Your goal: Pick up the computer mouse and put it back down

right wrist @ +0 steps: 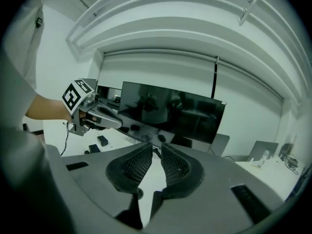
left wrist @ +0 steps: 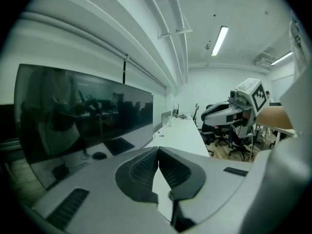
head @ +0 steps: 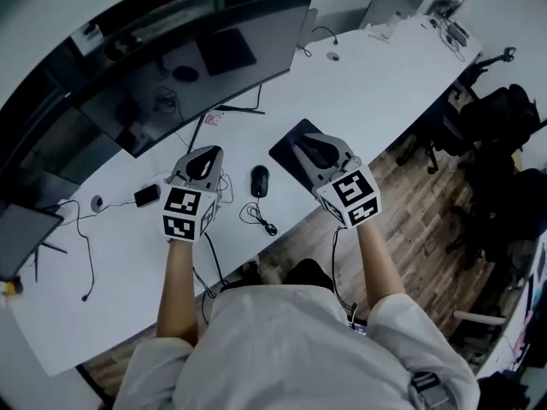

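Steep downward look at a long white desk (head: 367, 92), with a wide curved monitor (head: 197, 67) along the back. Near the front edge, a black computer mouse (head: 259, 180) lying flat on the bare desk, just left of a dark mouse pad (head: 286, 150), with cable (head: 261, 217) looped toward the desk edge.

Held above the desk on either side of the mouse and touching nothing: left gripper (head: 205, 155), and right gripper (head: 304, 143) over the pad. Left tongs closed tip to tip on nothing. Right tongs parted by only a narrow slit, also empty. Pickup apparently not yet begun.

For a clean pickup with the right gripper:
- Spread the tongs wider than the mouse body.
- Swing off the pad toward the mouse and tip further down.
- Straddle the narrow sides at mid-length, away from the cable end.
- Close gently.
- Raise only a little, minding cable drag.
- Lower flat onto the same spot and release before drawing back.
- Keep the left gripper clear throughout.
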Demonstrator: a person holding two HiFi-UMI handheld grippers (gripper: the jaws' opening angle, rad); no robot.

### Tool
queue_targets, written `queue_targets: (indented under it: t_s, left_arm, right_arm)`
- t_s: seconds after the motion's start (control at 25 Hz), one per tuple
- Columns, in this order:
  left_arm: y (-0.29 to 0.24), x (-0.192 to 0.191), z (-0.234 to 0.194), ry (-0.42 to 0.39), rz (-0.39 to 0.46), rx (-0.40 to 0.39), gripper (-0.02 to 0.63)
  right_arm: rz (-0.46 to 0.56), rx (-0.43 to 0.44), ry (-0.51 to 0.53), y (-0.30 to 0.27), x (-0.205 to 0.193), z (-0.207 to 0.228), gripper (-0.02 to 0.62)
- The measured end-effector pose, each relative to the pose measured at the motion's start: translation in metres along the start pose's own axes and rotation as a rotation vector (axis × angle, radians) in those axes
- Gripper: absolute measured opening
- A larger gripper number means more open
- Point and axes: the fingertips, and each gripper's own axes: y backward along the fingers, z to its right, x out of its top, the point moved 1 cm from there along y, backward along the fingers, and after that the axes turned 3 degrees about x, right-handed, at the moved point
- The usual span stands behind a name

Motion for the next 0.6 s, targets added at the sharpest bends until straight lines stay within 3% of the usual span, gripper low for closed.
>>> queue_targets:
  t_s: [0.28,0.6]
  left_arm:
    - [-0.013,-0.039,-0.013,0.107,-0.087,0.141,0.017]
    - [-0.026,-0.079,-0.011,0.230,-0.179,0.296,0.017]
  right_arm:
    - [-0.076,0.293,0.065,-0.079,-0.043,-0.007,0.113]
    - [-0.195,0.680,0.255,-0.127,-0.109,-0.028,0.175]
